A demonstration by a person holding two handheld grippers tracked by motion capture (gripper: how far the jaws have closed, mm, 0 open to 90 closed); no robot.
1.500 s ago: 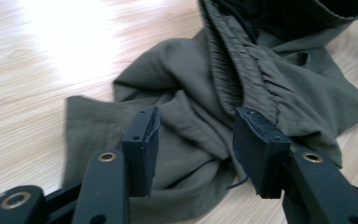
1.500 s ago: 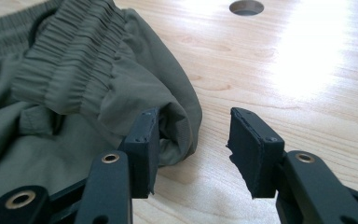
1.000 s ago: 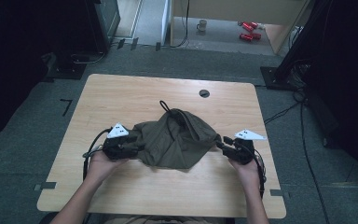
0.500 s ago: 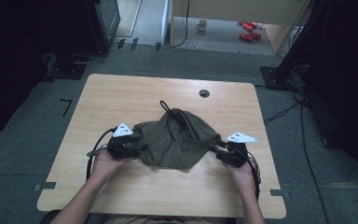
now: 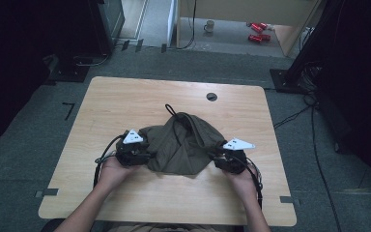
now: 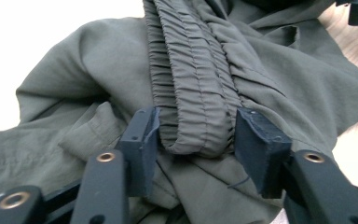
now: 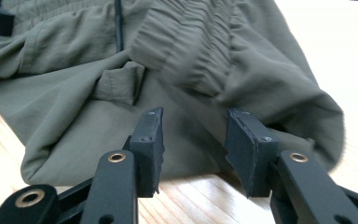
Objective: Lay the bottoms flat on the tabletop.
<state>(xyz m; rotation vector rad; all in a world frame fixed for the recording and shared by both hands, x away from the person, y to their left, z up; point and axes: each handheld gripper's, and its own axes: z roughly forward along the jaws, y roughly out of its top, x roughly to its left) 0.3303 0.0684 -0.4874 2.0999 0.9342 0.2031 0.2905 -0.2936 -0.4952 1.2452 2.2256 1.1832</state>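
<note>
An olive-green garment (image 5: 183, 145) with a gathered elastic waistband (image 6: 191, 84) and a black drawstring (image 5: 170, 110) lies crumpled on the wooden table (image 5: 125, 101). My left gripper (image 5: 147, 153) is at its left edge. Its jaws have just been closing, and the folded waistband end sits between the pads (image 6: 142, 140) without looking squeezed. My right gripper (image 5: 217, 157) is at the garment's right edge. Its jaws have just been opening a little. In the right gripper view the gripper (image 7: 193, 140) stands open low over the wood, with the garment (image 7: 74, 79) just beyond its tips.
A round cable hole (image 5: 211, 96) sits near the table's far edge. Bare wood runs along the far side and the near edge. On the floor beyond lie red cans (image 5: 258, 31) and a mug (image 5: 208, 26). Dark stands flank both sides.
My right gripper has slid left, in toward the garment's right edge. The left gripper has stayed at the left edge. The cloth looks slightly more bunched between them.
</note>
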